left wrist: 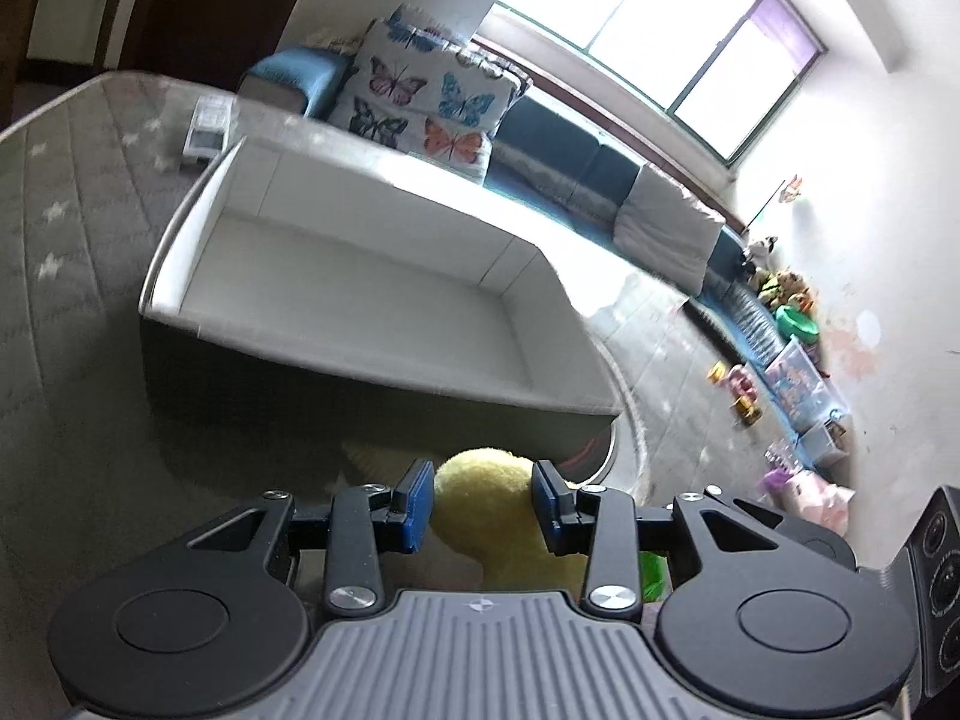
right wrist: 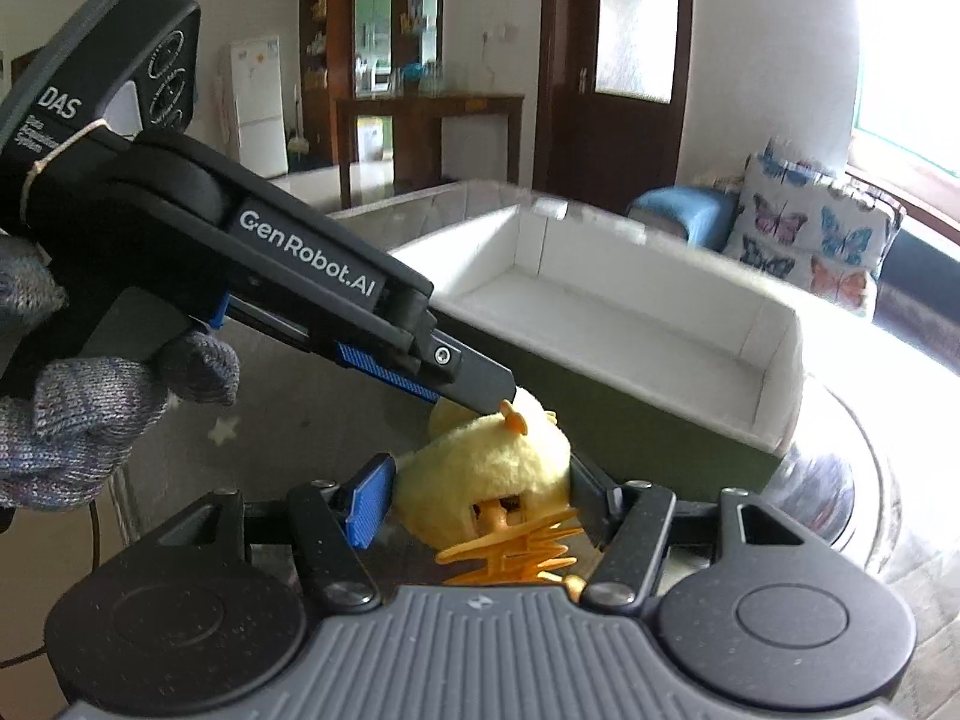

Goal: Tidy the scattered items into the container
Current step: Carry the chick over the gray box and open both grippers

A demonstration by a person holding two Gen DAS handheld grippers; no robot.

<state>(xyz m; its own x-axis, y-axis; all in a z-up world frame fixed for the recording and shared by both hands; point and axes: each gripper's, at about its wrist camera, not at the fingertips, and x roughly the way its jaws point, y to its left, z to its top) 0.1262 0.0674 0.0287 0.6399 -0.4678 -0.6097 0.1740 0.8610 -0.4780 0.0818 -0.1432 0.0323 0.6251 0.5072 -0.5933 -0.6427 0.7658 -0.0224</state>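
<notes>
In your left wrist view, the left gripper (left wrist: 483, 507) clenches the yellow plush duck (left wrist: 480, 504) between its blue pads, just before the white box (left wrist: 360, 276) on the grey cloth (left wrist: 60, 276). In your right wrist view, the right gripper (right wrist: 474, 507) grasps the same duck (right wrist: 486, 468) by its body, the orange feet (right wrist: 516, 552) pointing at the camera; the left gripper (right wrist: 468, 390) touches the duck's head from above, held by your gloved hand (right wrist: 72, 414). The box (right wrist: 630, 312) stands just behind.

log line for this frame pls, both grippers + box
left gripper: jaws around yellow plush duck toy | right gripper: jaws around same toy | white open-top rectangular box: empty | toy outside box
</notes>
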